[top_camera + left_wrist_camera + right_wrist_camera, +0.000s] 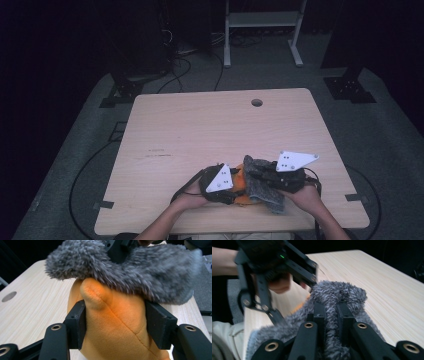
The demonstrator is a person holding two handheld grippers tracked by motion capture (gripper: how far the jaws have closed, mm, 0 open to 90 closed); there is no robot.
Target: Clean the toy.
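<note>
Setup: orange plush toy (117, 322) and grey fuzzy cover (130, 267) sit at the near edge of the counter (200, 130), between the person's 2 hands, the cover draped over the top of the toy.

Left tongs (115, 323): both pads pressed against the flanks of the orange toy, clamped on its body below the fur line. The plush bulges slightly between the pads, so the grip looks firm.

Right tongs (331, 315): jaws pinched nearly together on a fold of the grey cover, fur standing up on both sides of them. In the high view this tool (290, 175) sits on the cover's right side, touching it.

Step in hand, as I read it: working the grey cover along the toy while the toy is anchored; which way it is meant to travel I cannot tell.

Notes for doing it well:
- keep the left clamp low on the toy, clear of the fur edge, so the cover is not trapped under a pad
- move the right tongs along the toy's long axis, not sideways, to avoid dragging the toy off the near edge
- the pinch holds a thin fold only; pull slowly, it may slip out of the pile
- regrip farther along if the fabric bunches
</note>
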